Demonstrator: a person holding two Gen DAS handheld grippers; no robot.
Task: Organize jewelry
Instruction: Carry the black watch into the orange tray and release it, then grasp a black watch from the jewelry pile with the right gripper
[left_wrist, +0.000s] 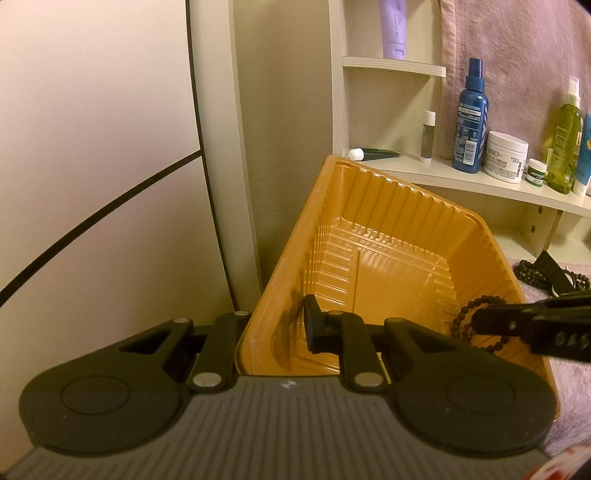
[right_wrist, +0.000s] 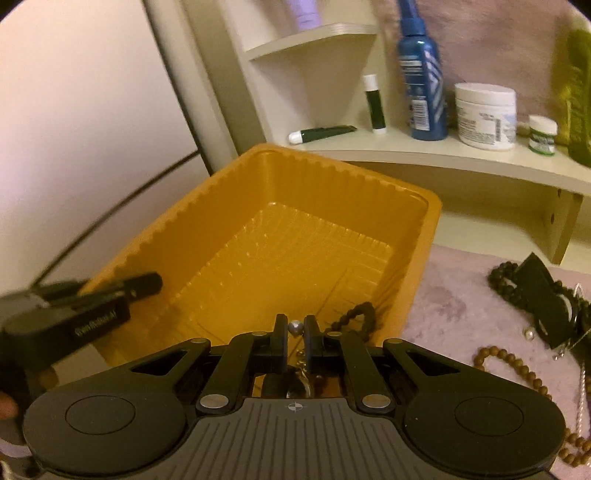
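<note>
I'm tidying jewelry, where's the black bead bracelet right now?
The black bead bracelet hangs from the right claw over the orange tray's right rim.

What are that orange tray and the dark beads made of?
The tray looks like thin molded plastic: glossy, with ribbed walls that catch the light. The dark beads hanging from the right tongs look matte, perhaps wood or stone; I can't tell which.

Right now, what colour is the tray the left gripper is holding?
Orange-yellow, ribbed plastic tray; it shows best in the right wrist view.
</note>
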